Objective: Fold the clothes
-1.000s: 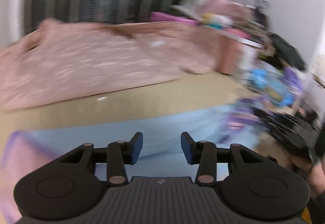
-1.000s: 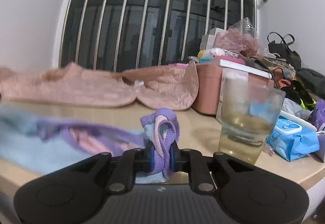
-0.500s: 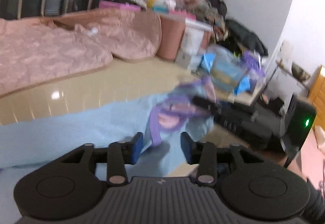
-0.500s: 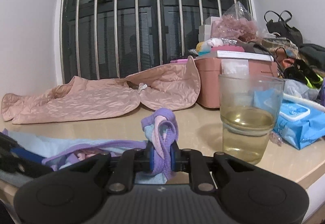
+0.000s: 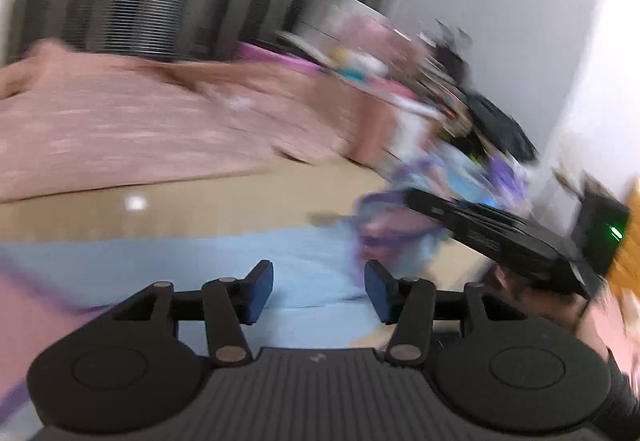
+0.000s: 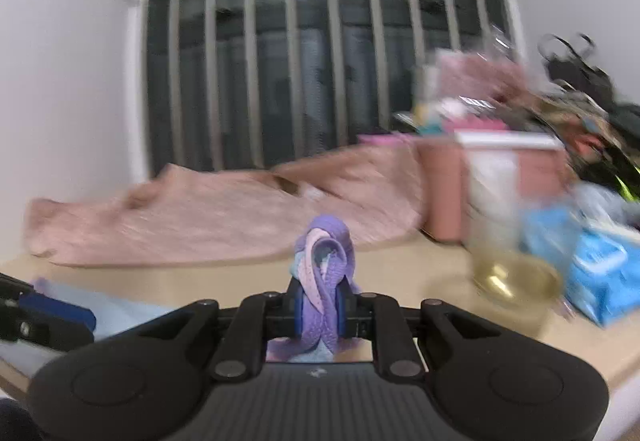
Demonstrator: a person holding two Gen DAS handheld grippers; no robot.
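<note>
The light-blue garment [image 5: 224, 253] with purple trim lies spread on the beige tabletop [image 5: 192, 201], its long axis running across the left wrist view from the left edge toward the right. Its right end is bunched into a purple-and-pink fold, and that end is lifted off the table. The right gripper [image 6: 319, 311] is clamped on this bunched trim, which stands up in a loop between the blue pads. In the left wrist view the right gripper [image 5: 404, 197] reaches in from the right, with the cloth hanging from its tip.

The left gripper [image 5: 319, 287] hovers over the flat blue middle of the garment, its jaws opening with nothing pinched between them.

Behind the garment a pink quilted garment [image 6: 208, 217] lies along the table's far edge. To the right stand a glass [image 6: 516, 241] of yellowish liquid, a blue wipes pack [image 6: 600, 273] and a pink box [image 6: 444, 185], all blurred.
</note>
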